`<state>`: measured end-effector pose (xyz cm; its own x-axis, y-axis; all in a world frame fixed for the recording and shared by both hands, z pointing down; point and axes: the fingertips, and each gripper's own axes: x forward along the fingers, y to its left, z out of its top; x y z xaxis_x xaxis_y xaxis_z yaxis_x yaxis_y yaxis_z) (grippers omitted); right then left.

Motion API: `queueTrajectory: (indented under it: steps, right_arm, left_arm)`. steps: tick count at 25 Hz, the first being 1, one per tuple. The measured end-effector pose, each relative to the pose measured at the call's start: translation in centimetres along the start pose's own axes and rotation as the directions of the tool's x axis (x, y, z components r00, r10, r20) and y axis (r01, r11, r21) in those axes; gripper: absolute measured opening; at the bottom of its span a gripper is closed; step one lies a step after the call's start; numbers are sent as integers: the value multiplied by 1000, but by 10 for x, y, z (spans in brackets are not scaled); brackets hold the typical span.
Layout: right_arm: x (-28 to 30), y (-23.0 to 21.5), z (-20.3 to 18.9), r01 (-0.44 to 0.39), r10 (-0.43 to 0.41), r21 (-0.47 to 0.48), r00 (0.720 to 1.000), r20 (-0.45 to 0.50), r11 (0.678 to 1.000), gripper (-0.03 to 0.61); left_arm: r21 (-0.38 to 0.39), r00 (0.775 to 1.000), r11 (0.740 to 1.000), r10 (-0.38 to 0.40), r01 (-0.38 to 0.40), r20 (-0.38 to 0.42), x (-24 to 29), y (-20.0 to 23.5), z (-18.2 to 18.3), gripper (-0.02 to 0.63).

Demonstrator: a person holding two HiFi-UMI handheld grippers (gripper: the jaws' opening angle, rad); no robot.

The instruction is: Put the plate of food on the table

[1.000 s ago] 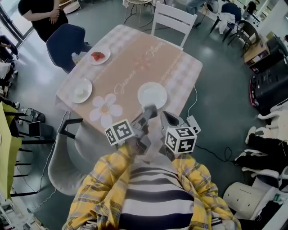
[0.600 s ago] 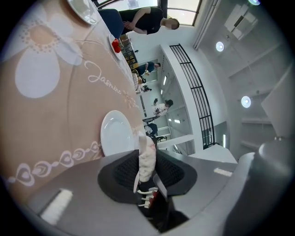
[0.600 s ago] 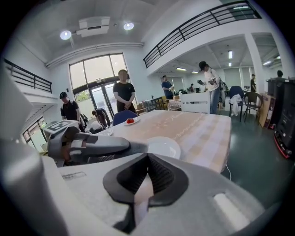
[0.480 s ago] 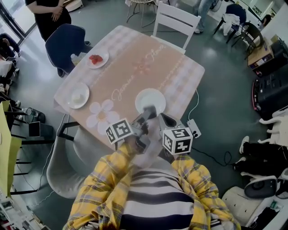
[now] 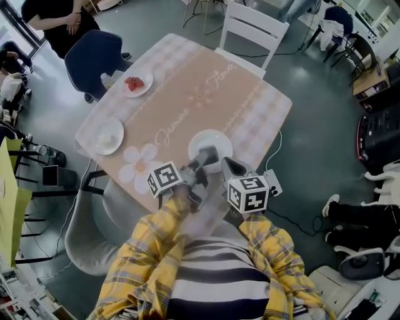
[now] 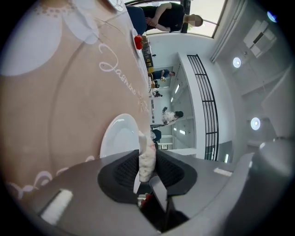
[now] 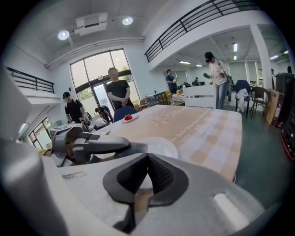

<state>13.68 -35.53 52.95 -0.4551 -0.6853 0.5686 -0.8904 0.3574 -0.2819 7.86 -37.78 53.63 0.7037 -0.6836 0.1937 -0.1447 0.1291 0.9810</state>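
A white plate [image 5: 210,145] lies on the pink tablecloth of the table [image 5: 187,94], close to its near edge. My left gripper [image 5: 208,154] is shut on the plate's near rim. In the left gripper view the rim [image 6: 146,159], white and lumpy there, sits pinched between the dark pads, and the plate [image 6: 119,136] stretches away from them. My right gripper [image 5: 229,166] hovers just right of the plate, shut with nothing held. In the right gripper view its pads [image 7: 146,169] meet, and the plate [image 7: 161,147] and the left gripper [image 7: 92,145] lie beyond them.
Two more plates stand at the table's left side, one with red food [image 5: 135,83], one with white food [image 5: 108,134]. A white chair [image 5: 253,28], a blue chair [image 5: 94,56] and a grey chair [image 5: 90,219] ring the table. A person in black [image 5: 56,19] stands far left.
The left gripper keeps its hold on the plate's rim. Both grippers and the plate have edged slightly further over the table as the head view shifted.
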Motion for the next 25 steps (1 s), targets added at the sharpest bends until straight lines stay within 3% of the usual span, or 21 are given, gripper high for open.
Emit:
queueTrajectory:
  steps: [13, 20, 25]
  right_arm:
    - [21, -6, 2, -40, 41, 44, 999, -32, 998, -3]
    - [24, -8, 3, -43, 45, 63, 999, -27, 997, -3]
    - [23, -8, 4, -44, 45, 69, 999, -22, 997, -3]
  left_arm:
    - [-92, 999, 995, 41, -40, 2, 13, 8, 8, 101]
    - [-79, 999, 995, 52, -53, -16, 15, 8, 6, 100]
    - [-89, 994, 990, 108, -111, -36, 16, 11, 4, 109]
